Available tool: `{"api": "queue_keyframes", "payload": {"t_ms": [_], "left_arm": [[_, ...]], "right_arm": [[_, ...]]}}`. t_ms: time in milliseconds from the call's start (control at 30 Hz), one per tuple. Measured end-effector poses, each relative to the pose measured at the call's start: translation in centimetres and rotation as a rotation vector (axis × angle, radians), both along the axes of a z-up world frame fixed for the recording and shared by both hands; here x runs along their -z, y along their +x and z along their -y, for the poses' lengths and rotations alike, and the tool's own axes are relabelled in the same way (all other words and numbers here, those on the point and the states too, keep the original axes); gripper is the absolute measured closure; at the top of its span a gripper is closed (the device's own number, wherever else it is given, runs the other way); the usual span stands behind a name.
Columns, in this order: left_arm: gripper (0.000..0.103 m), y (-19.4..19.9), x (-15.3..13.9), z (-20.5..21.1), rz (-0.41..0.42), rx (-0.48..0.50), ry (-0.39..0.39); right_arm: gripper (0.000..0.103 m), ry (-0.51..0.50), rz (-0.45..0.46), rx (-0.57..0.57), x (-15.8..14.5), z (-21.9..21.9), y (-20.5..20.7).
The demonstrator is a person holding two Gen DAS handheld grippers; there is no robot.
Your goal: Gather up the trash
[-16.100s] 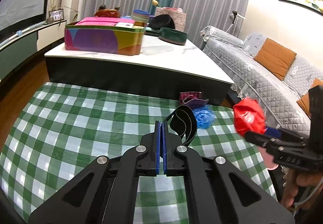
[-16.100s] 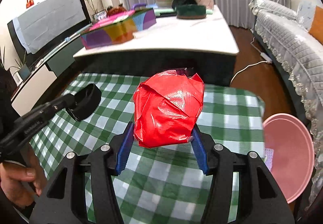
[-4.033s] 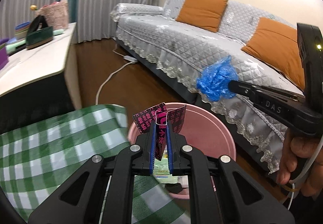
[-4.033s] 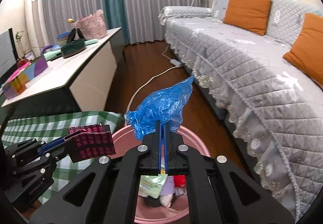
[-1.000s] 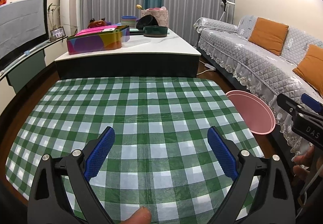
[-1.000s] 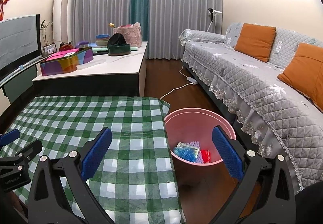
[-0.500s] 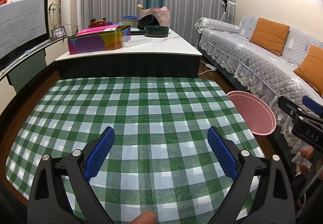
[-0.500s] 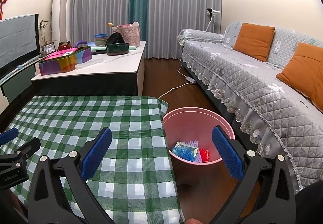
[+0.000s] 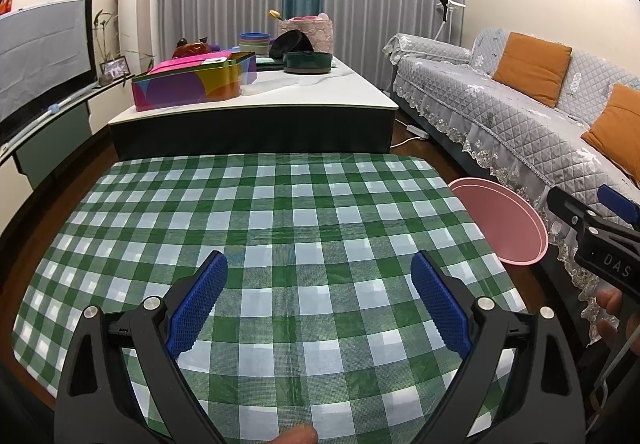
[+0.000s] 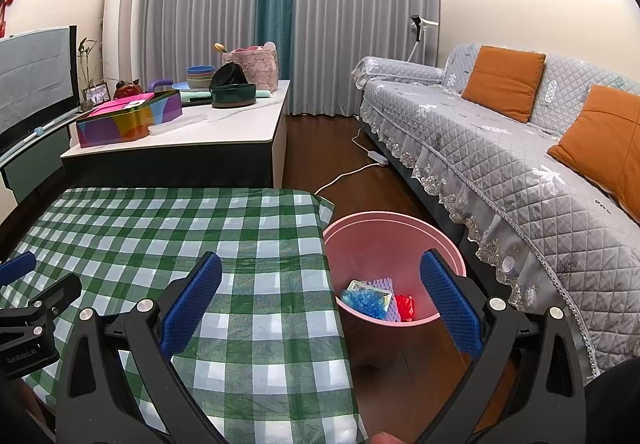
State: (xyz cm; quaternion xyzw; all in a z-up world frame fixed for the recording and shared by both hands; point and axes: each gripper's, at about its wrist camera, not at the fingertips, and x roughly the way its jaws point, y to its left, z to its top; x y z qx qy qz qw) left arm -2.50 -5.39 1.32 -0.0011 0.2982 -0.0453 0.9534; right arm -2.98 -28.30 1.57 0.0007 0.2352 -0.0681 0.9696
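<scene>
Both tools empty w/ jaws spread wide: left tool (image 9: 318, 302) hangs over the green-checked worktop (image 9: 280, 212), right tool (image 10: 320, 300) hangs over the worktop's edge nearest the pink bin (image 10: 400, 232). Bin sits on the floor just beside that edge, between worktop and grey sofa (image 10: 500, 152). The trash is all in the bin: crumpled blue plastic (image 10: 364, 300), a pale wrapper (image 10: 370, 288) partly under it, something lilac w/ a ridged edge (image 10: 390, 306), and a red foil scrap (image 10: 405, 305) beside those, all low against the bin wall nearest the tools; bin approx. a quarter full or less. Worktop cloth shows no scraps in either view, so judging from that, collecting looks done or nearly so. Handling, as a guess: all light, thin, crushable stuff; film and foil likely slippery, so pinch a bunched fold or a corner, not a flat face; nothing fragile. Beyond the worktop, a white-topped coffee table (image 9: 256, 100) carries a colourful tin (image 9: 192, 84), stacked bowls (image 9: 255, 42) and a dark round dish (image 9: 307, 62); these don't look like trash.
</scene>
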Motion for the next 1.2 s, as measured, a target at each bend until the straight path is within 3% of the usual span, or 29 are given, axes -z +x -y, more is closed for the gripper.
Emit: {"api": "queue_keyframes", "payload": {"t_ms": [1200], "left_arm": [[0.011, 0.10, 0.18, 0.59, -0.001, 0.008, 0.018]], "right_arm": [[0.005, -0.002, -0.004, -0.013, -0.02, -0.30, 0.12]]}}
